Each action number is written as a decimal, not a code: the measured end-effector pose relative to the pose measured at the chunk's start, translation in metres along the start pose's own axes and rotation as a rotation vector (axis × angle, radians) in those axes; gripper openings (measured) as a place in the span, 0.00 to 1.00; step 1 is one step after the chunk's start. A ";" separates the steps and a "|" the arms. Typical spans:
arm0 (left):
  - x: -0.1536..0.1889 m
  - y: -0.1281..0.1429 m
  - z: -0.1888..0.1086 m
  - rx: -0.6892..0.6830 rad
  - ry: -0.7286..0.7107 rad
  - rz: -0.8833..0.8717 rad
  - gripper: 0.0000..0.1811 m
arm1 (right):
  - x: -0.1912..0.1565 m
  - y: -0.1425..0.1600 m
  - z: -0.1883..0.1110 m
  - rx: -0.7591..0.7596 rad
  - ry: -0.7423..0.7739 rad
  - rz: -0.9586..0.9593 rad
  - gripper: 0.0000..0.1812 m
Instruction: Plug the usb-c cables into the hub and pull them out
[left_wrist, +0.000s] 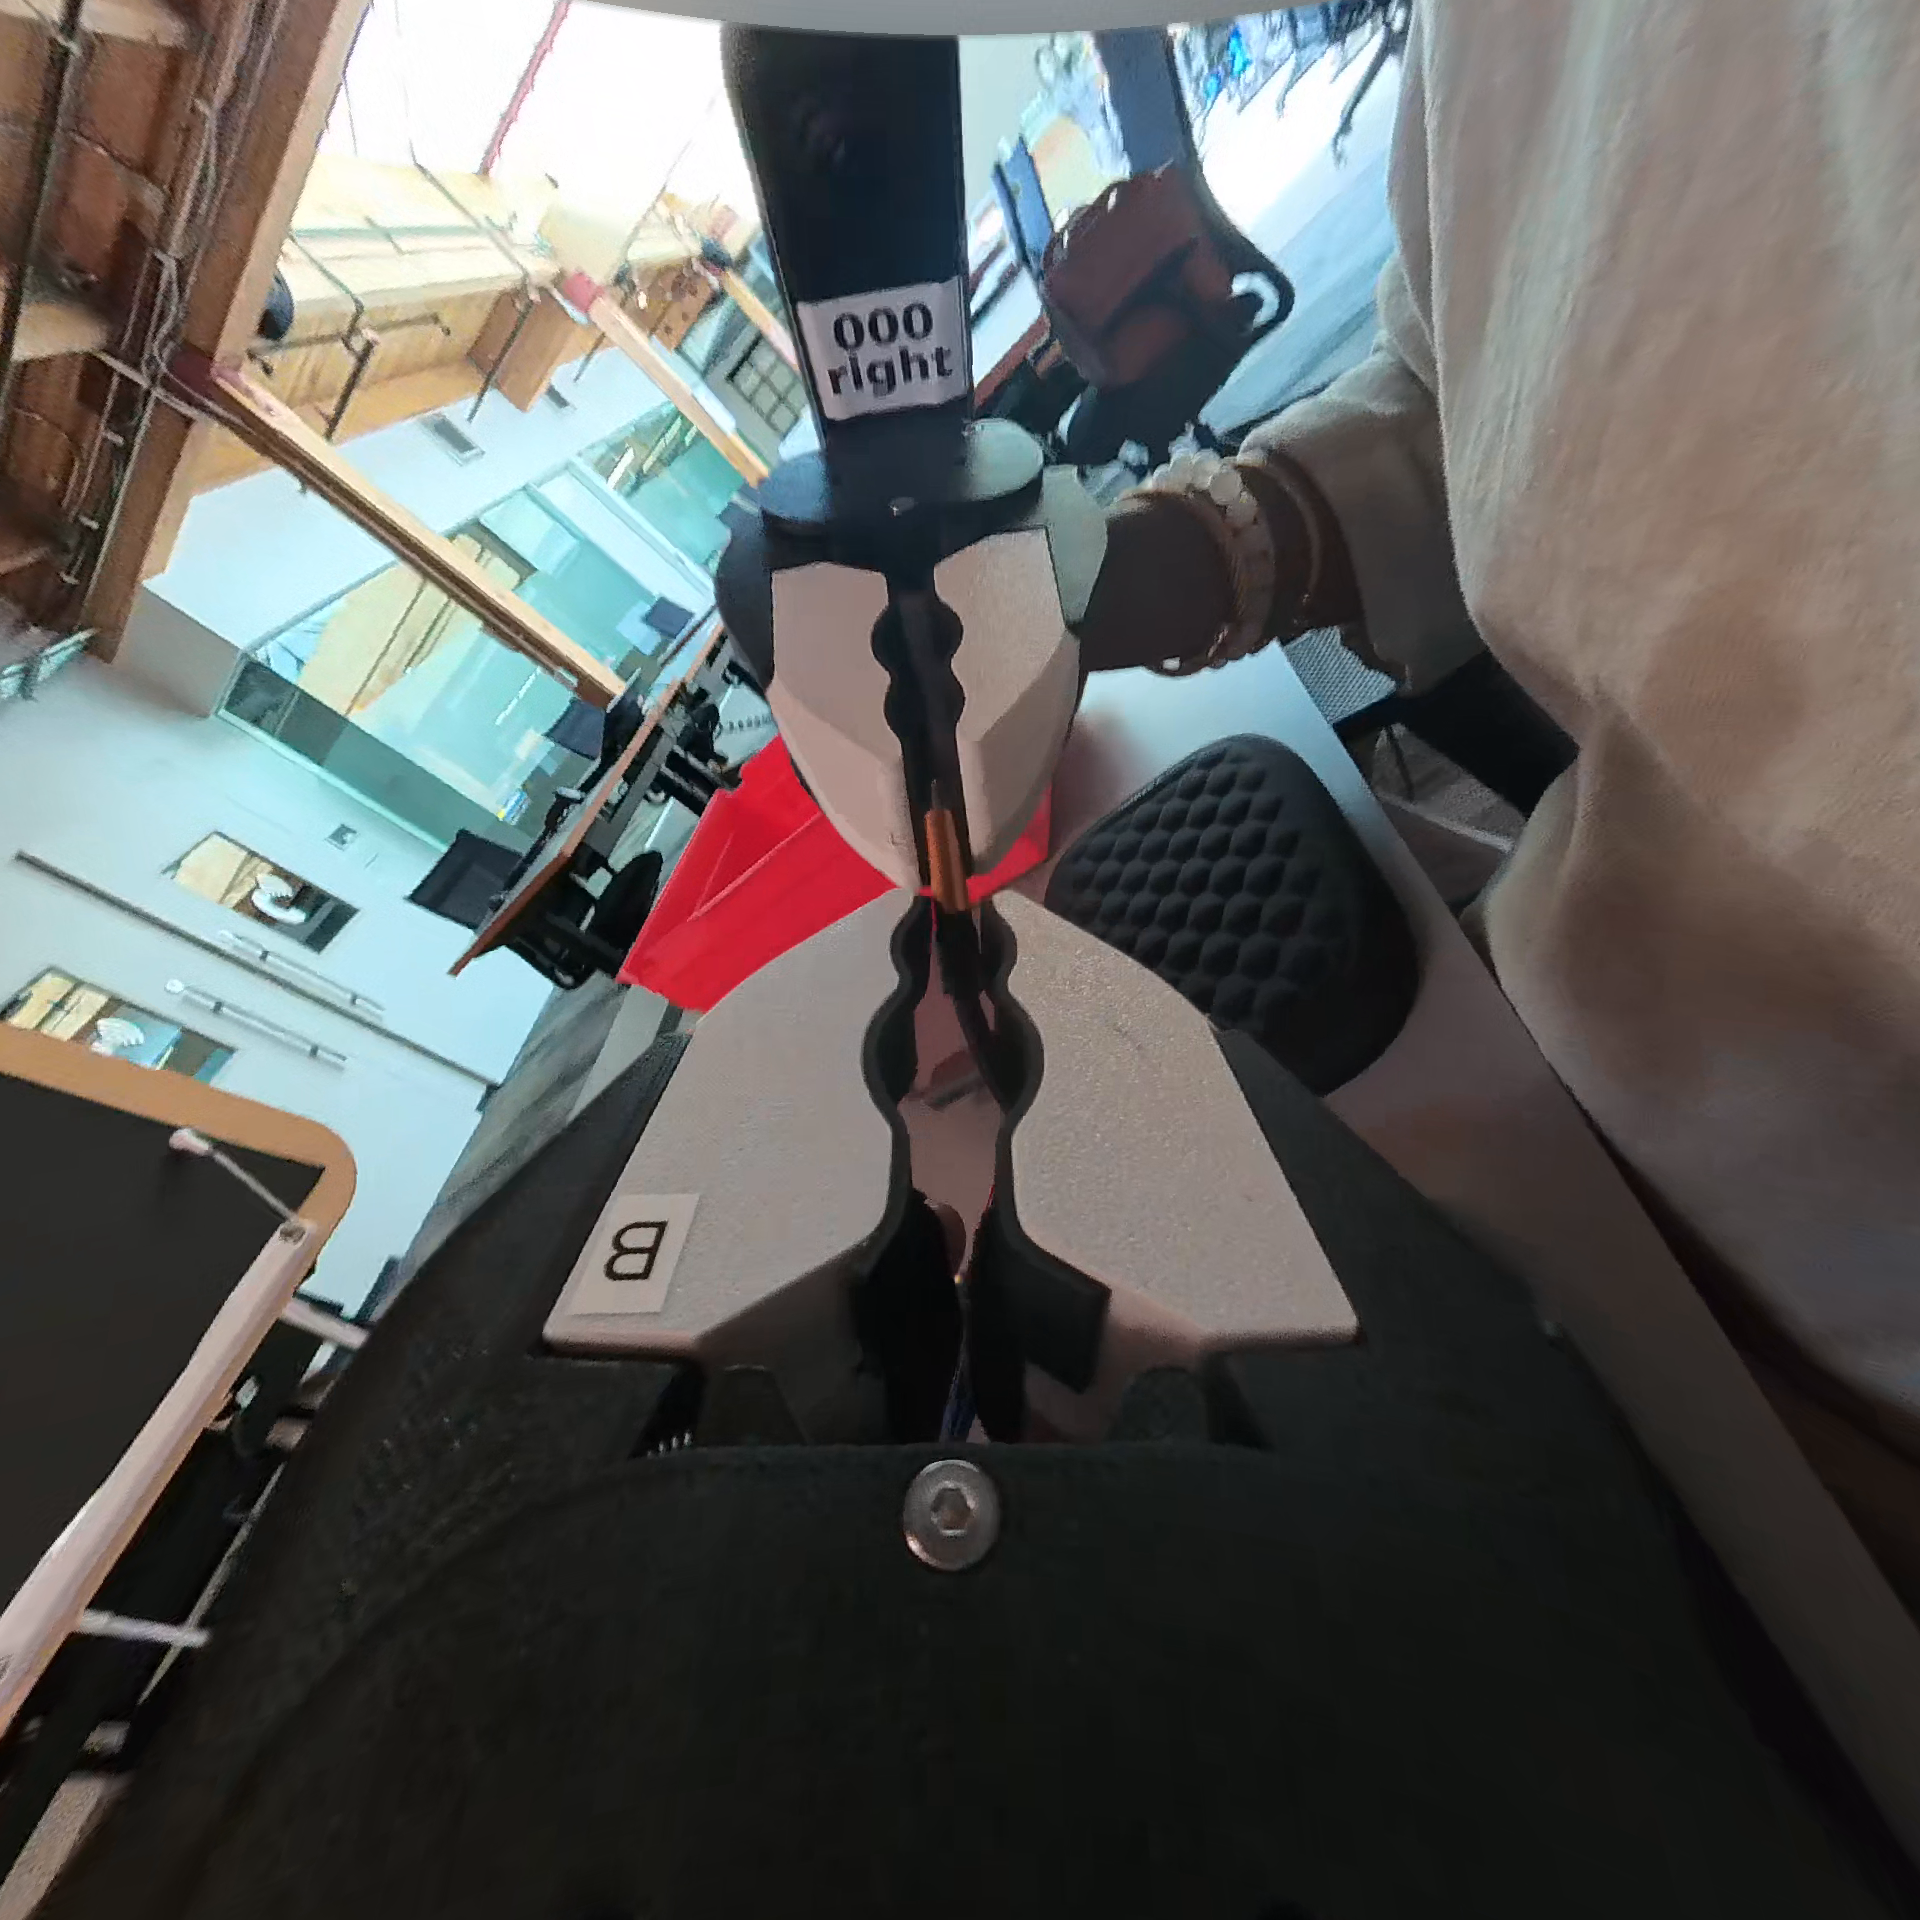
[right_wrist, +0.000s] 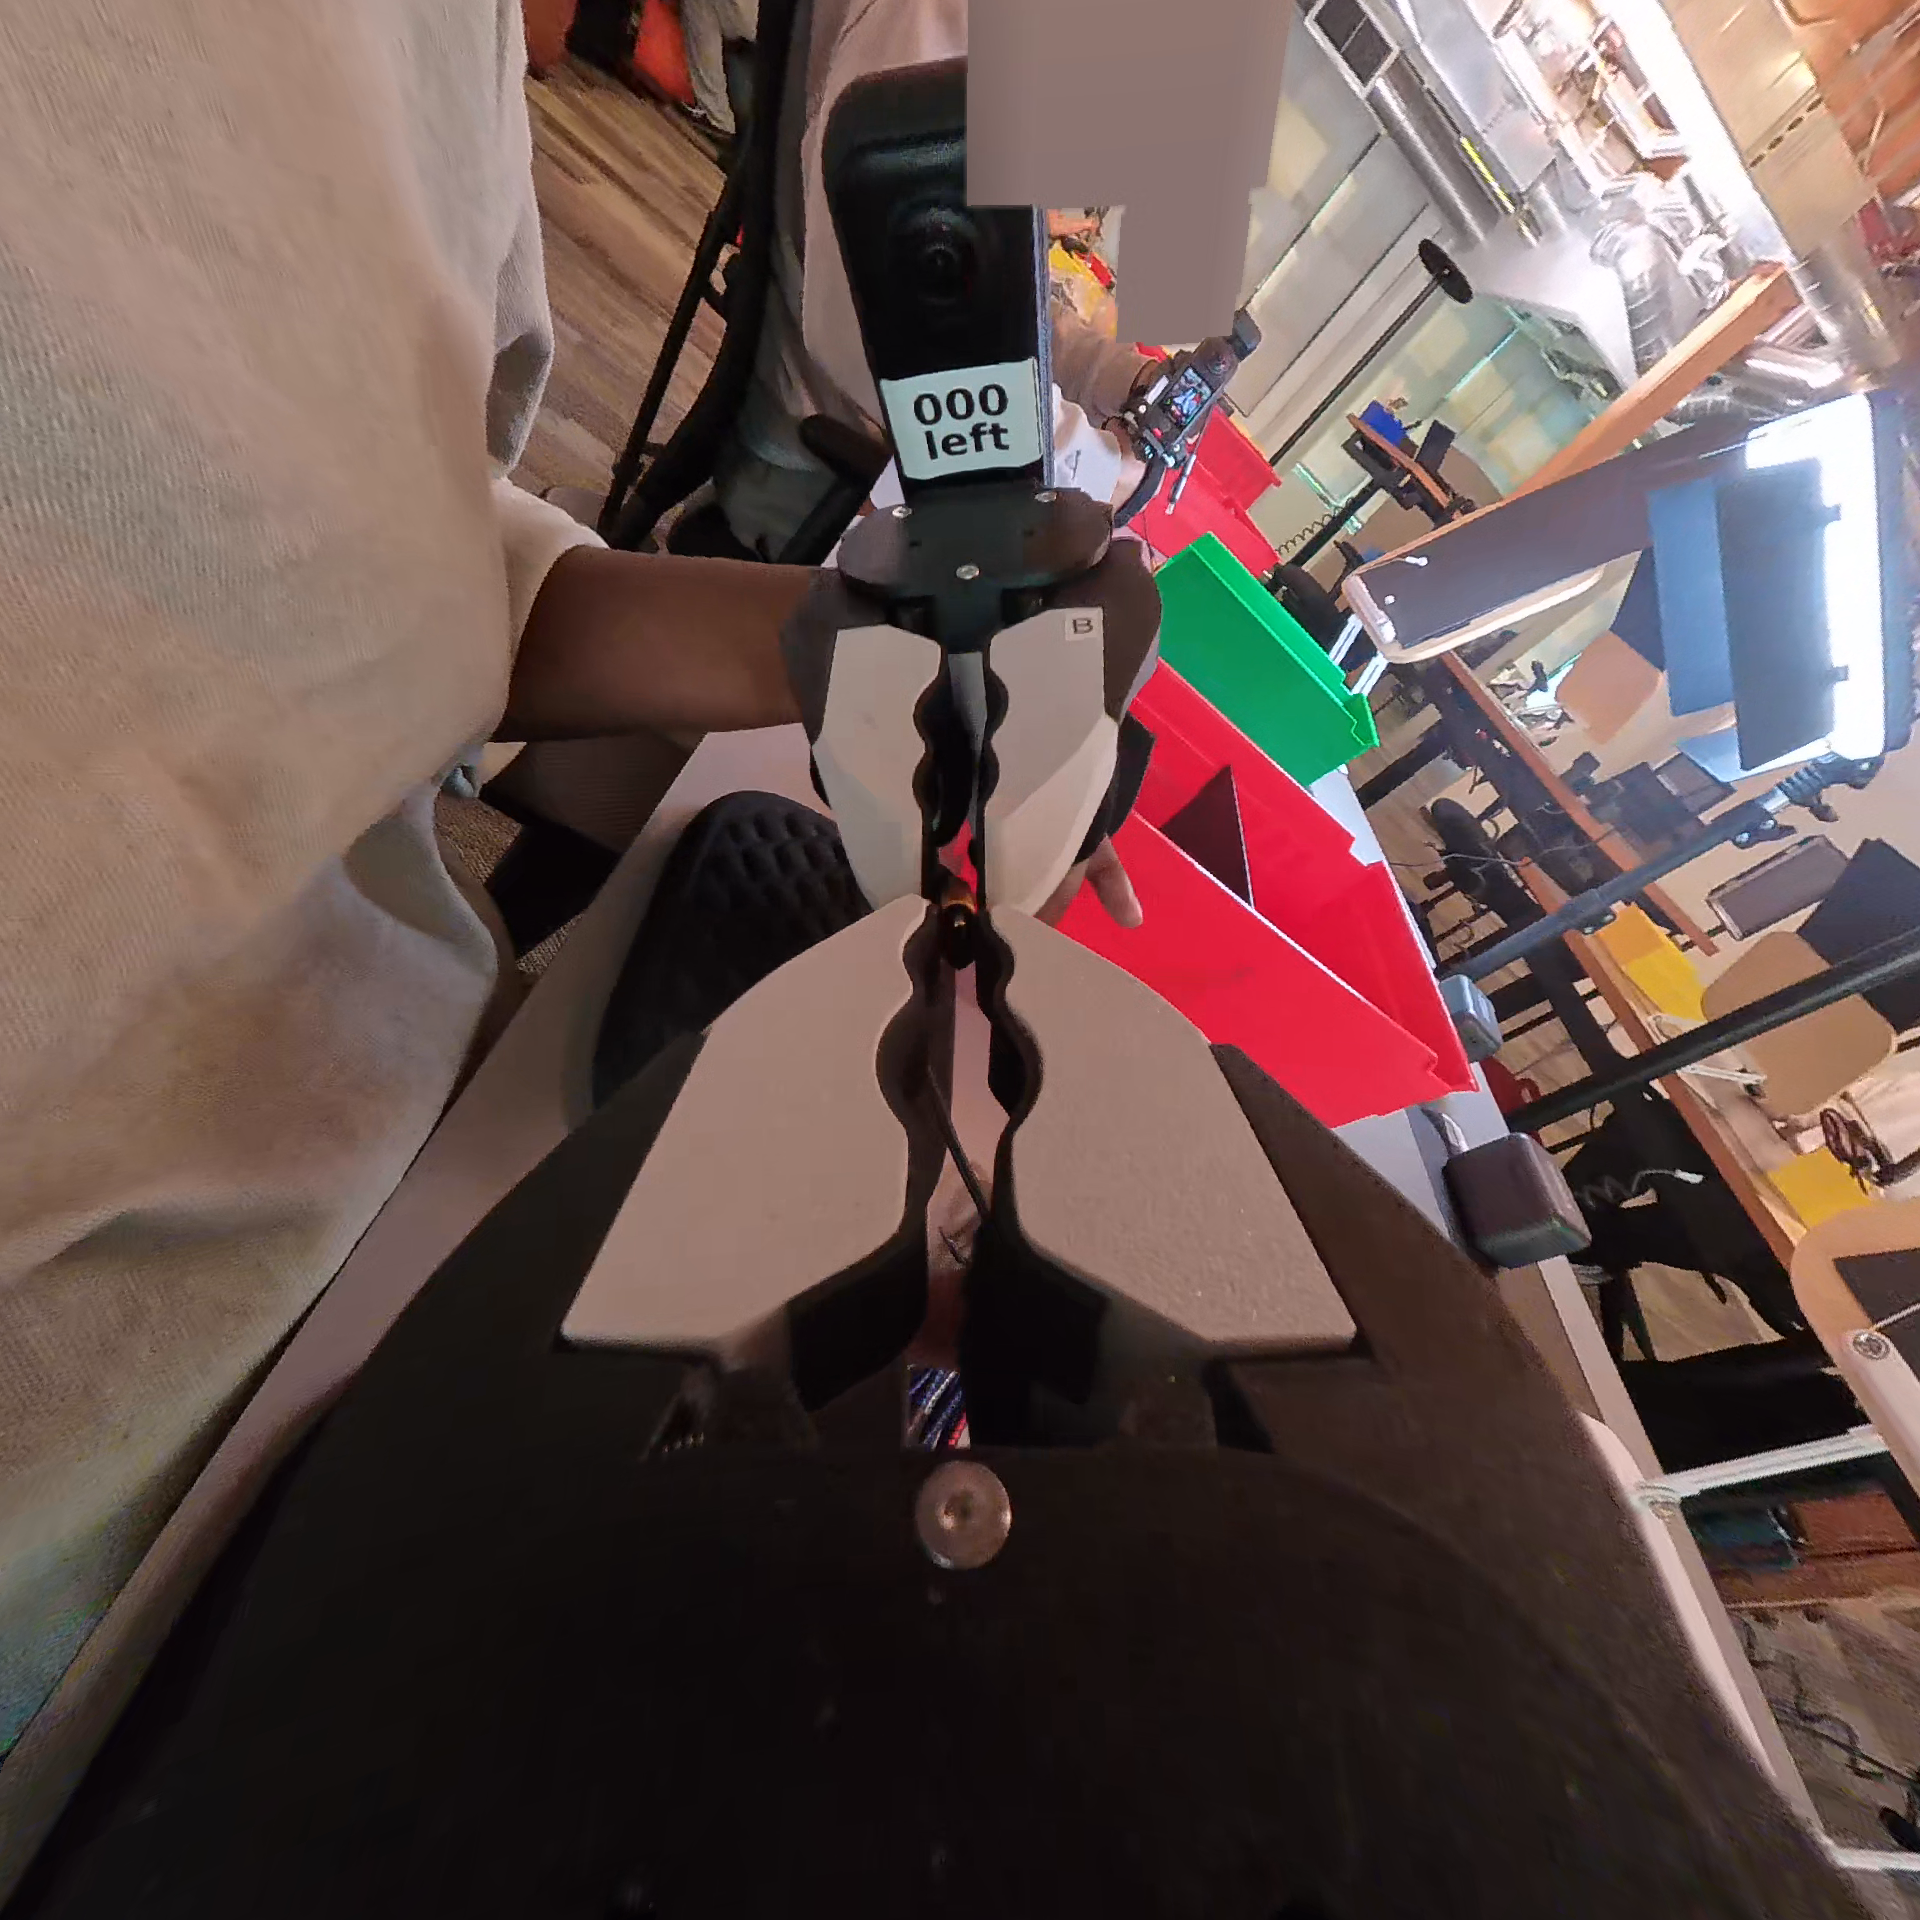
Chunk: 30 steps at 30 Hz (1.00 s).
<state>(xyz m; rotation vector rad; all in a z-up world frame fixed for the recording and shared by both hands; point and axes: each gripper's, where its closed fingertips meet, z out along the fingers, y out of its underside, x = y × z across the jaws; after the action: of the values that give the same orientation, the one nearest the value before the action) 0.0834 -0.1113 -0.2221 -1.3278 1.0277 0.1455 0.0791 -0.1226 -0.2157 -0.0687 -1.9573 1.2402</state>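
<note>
The two grippers meet tip to tip above the white table (left_wrist: 1455, 1091). In the left wrist view, my left gripper (left_wrist: 951, 920) is shut on a thin black part with a black cord (left_wrist: 971, 1003), the hub or its lead; most of it is hidden between the fingers. Facing it, my right gripper (left_wrist: 940, 831) is shut on a black usb-c cable with a copper-coloured plug sleeve (left_wrist: 948, 862) that reaches the left fingertips. In the right wrist view, my right gripper (right_wrist: 956, 920) holds the same plug (right_wrist: 954, 923), cable (right_wrist: 961, 1153) trailing back, against the left gripper (right_wrist: 961, 831).
A black dimpled wrist pad (left_wrist: 1236, 904) lies on the table under the grippers, also in the right wrist view (right_wrist: 748, 904). Red bins (right_wrist: 1247, 966) and a green bin (right_wrist: 1257, 665) stand behind. A grey box (right_wrist: 1517, 1195) sits at the table edge. The person's cream garment (right_wrist: 208, 623) is close. Less than 4 cm separates the two grippers' tips.
</note>
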 end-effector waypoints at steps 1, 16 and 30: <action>0.000 0.004 0.001 -0.026 -0.001 0.010 0.04 | 0.000 0.000 0.000 0.001 -0.002 0.002 0.03; -0.012 0.034 0.001 -0.310 -0.115 0.166 0.03 | 0.010 0.027 -0.024 -0.181 0.097 0.031 0.08; -0.014 0.051 -0.010 -0.336 -0.127 0.136 0.03 | -0.030 0.141 -0.075 -0.678 0.118 -0.116 0.20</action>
<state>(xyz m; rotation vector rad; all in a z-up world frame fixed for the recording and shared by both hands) 0.0381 -0.0982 -0.2489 -1.5278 1.0144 0.5167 0.0980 -0.0070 -0.3286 -0.3540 -2.1573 0.4459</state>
